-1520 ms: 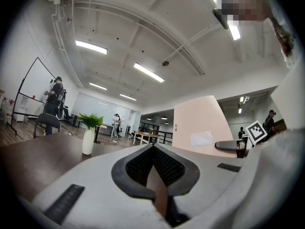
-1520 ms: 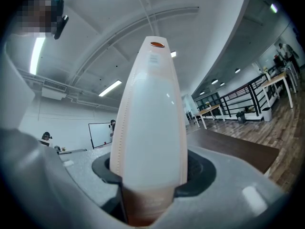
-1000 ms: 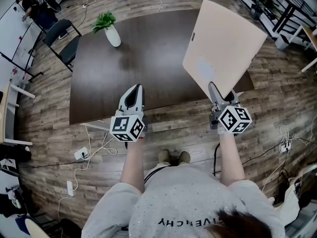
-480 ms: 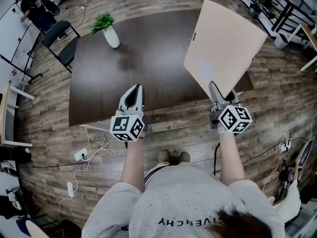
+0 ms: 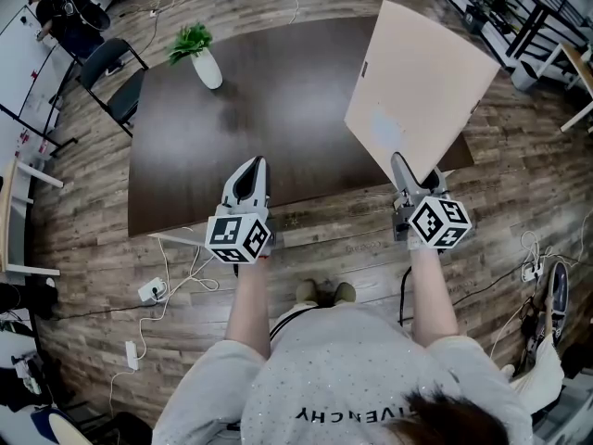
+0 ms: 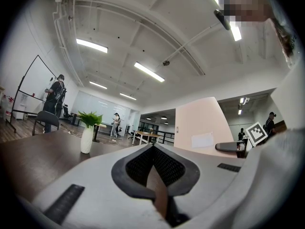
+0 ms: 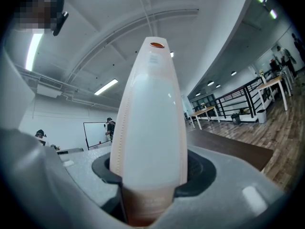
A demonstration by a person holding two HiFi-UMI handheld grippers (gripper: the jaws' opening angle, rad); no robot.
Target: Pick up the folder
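The peach-coloured folder [image 5: 417,82] is held up off the dark brown table [image 5: 250,128], standing on edge above the table's right end. My right gripper [image 5: 398,162] is shut on its lower corner; in the right gripper view the folder [image 7: 150,123] fills the space between the jaws. My left gripper [image 5: 255,165] hovers level over the table's near edge, shut with nothing in it. In the left gripper view its jaws meet at the tip [image 6: 153,149], and the folder [image 6: 198,125] shows to the right.
A potted plant in a white vase [image 5: 204,54] stands at the table's far left corner. A chair [image 5: 116,72] and a person [image 5: 69,7] are beyond it. Cables and a power strip [image 5: 153,288] lie on the wooden floor, with railings [image 5: 500,12] at the far right.
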